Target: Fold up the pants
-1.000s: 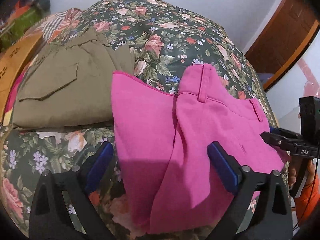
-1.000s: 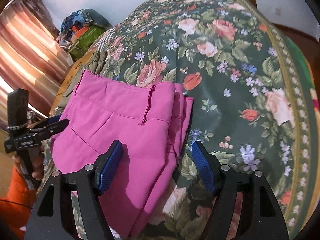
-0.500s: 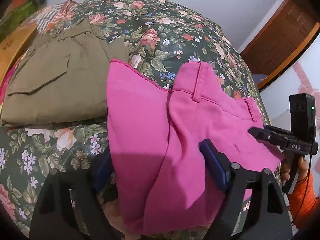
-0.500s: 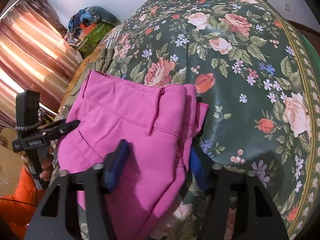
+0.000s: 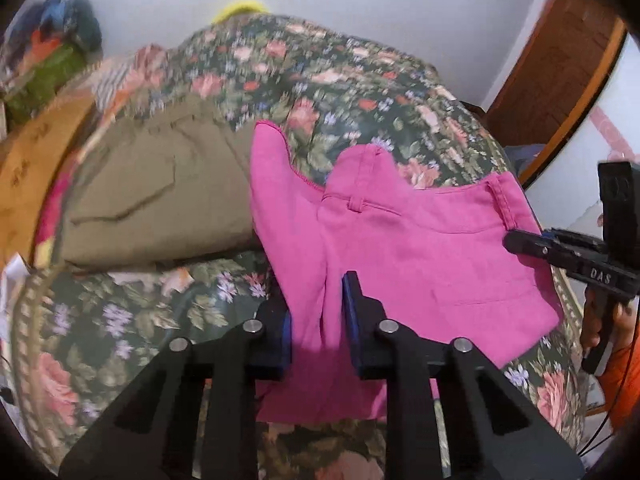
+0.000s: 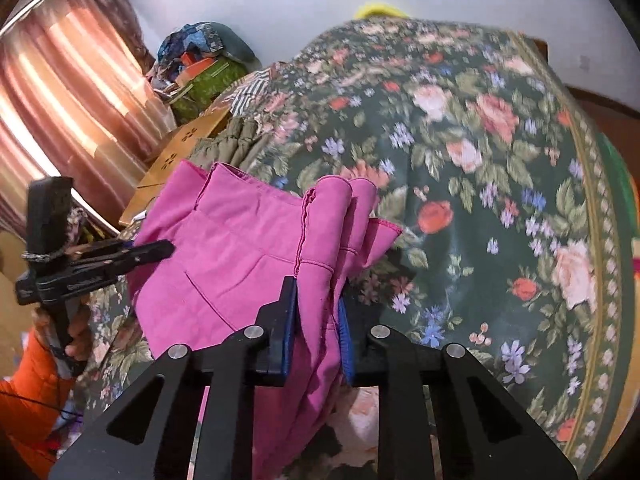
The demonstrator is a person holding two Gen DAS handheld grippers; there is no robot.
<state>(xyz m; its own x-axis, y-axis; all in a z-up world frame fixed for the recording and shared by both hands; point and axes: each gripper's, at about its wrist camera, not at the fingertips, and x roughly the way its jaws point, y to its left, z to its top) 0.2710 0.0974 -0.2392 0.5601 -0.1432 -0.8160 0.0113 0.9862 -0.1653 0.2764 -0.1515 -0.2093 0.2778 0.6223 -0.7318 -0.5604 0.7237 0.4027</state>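
Left wrist view: left gripper (image 5: 316, 320) has its jaws nearly together, just closed in on a bunched fold of the pink pants (image 5: 408, 248) at their near edge; cloth is pinched between the blue pads. The pants lie part-folded on the bed, on a floral bedspread (image 5: 132, 312), w/ waistband & belt loops toward the far side and one leg panel sticking up at the left. Just beside them on the left, touching or slightly under the pink edge, sits a folded olive garment (image 5: 160, 188) w/ a flap pocket. Right gripper (image 5: 560, 248) shows at the frame's right edge, tips at the pants' right side; an orange sleeve (image 5: 620, 380) below it. Background is blurred; a brown wooden door (image 5: 560, 72) at upper right.

Right wrist view: right gripper (image 6: 316, 320) also has jaws just drawn in, clamped on several gathered layers of pink cloth, which rise in ridges beyond the pads. Rest of the pants spread to the left across the bedspread. Left gripper (image 6: 120, 256) is seen at left, tips at the pants' far-left edge, held by a hand (image 6: 78, 340). Pink striped curtain (image 6: 64, 120) at upper left, a pile of mixed clothes (image 6: 204, 68) behind the bed.
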